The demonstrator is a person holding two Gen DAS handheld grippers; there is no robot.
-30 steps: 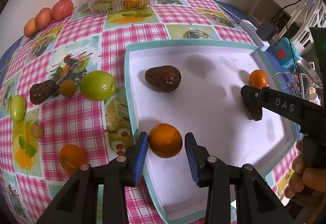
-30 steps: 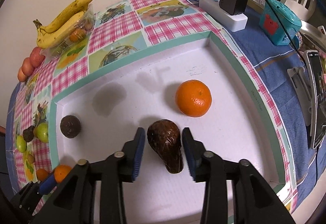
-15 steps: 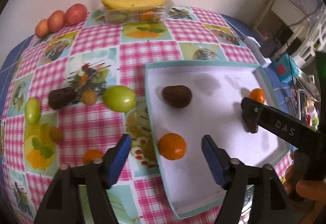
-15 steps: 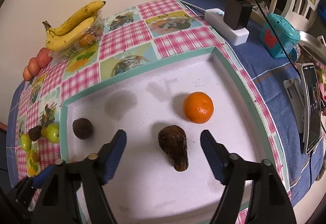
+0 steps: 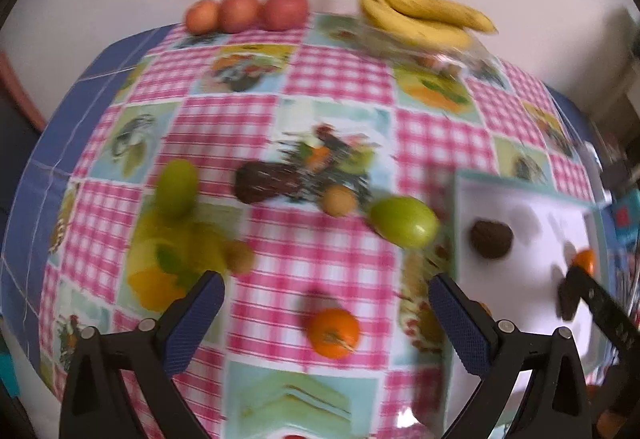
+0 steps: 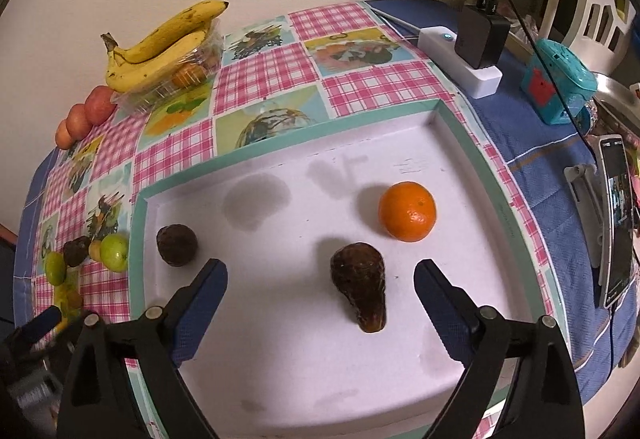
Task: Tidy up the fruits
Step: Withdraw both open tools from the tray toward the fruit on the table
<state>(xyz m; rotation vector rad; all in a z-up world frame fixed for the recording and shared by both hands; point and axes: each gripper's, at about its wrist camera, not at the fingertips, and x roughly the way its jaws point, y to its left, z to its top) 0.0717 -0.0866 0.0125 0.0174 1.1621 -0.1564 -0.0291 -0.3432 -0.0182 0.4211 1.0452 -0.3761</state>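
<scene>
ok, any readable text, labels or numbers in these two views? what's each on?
Nothing reads cleanly.
Lettering on a finger of the right gripper: blurred. Its jaws have just been opening, avocado between them, untouched.
Red label on teal box: too small.
Phone screen: too small.
Faint marks on tray: illegible.

2 avocados, 1 orange.
</scene>
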